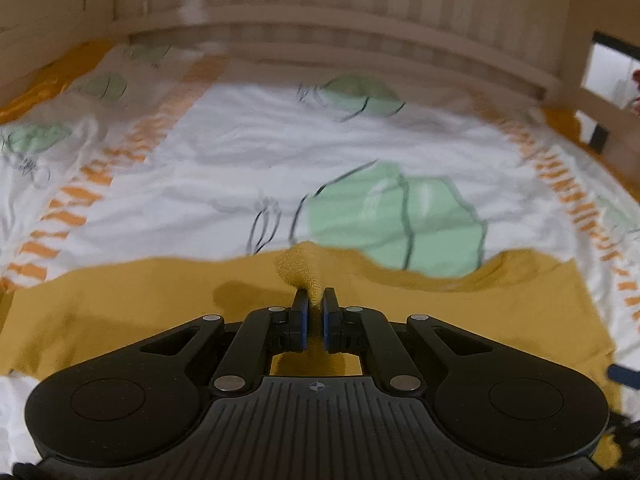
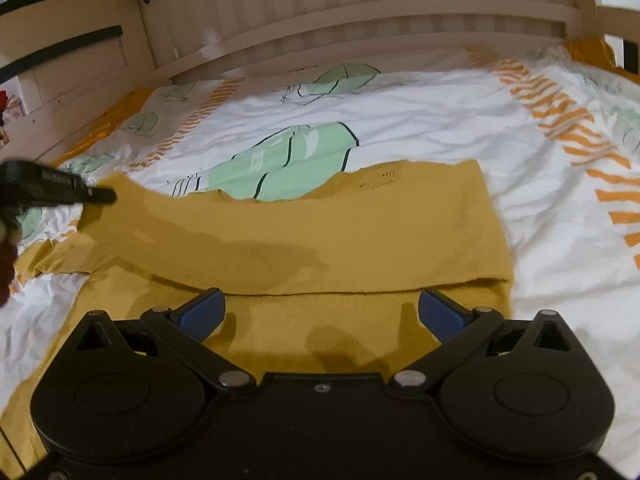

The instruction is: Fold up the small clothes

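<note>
At the left edge of the right wrist view, the left gripper [image 2: 108, 196] is pinching a raised corner of the mustard garment [image 2: 304, 232], its fingers [image 1: 300, 312] clamping a tuft of knit. The garment is lying across the centre of the frame on the white printed bedsheet [image 2: 420, 120], its upper layer folded over. At the bottom, the right gripper [image 2: 322, 312] is hovering with blue pads [image 2: 440, 314] spread wide, holding nothing

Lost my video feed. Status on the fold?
Left gripper shut on garment corner. Right gripper open, over the near layer. Garment partly folded on bedsheet. Nothing in the way.
</note>
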Demonstrator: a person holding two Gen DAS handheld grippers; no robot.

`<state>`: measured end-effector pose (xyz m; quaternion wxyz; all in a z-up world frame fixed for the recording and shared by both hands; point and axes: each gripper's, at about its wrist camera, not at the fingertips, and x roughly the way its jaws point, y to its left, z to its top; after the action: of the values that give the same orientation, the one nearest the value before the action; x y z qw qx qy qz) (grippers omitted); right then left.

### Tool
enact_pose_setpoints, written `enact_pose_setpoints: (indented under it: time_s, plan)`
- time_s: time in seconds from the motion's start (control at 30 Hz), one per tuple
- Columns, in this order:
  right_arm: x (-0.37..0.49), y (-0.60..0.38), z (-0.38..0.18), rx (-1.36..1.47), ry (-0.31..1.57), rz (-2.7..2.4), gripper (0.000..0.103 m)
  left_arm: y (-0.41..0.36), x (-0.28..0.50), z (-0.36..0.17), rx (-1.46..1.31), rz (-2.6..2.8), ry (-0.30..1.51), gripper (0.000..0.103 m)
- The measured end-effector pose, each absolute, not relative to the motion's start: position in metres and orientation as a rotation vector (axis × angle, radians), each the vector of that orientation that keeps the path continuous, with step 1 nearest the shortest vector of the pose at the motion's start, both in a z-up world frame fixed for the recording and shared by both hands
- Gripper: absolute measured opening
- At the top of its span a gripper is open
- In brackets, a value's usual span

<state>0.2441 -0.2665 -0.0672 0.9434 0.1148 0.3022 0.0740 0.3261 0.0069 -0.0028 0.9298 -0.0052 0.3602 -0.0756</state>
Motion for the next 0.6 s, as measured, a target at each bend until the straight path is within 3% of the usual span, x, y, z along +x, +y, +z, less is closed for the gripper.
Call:
enact_pose_setpoints:
  time_s: [0.37, 0.6]
  plan:
    - [0.253, -0.285, -0.087, 0.320, 0.733, 0.062, 0.103, 0.023, 0.334, -0.050, 0.080, -0.068, 0.869, 0.011]
    - [0.252, -0.278, -0.088, 0.254, 0.748, 0.055, 0.103, 0.031, 0.326, -0.059, 0.094, -0.014, 0.857, 0.039]
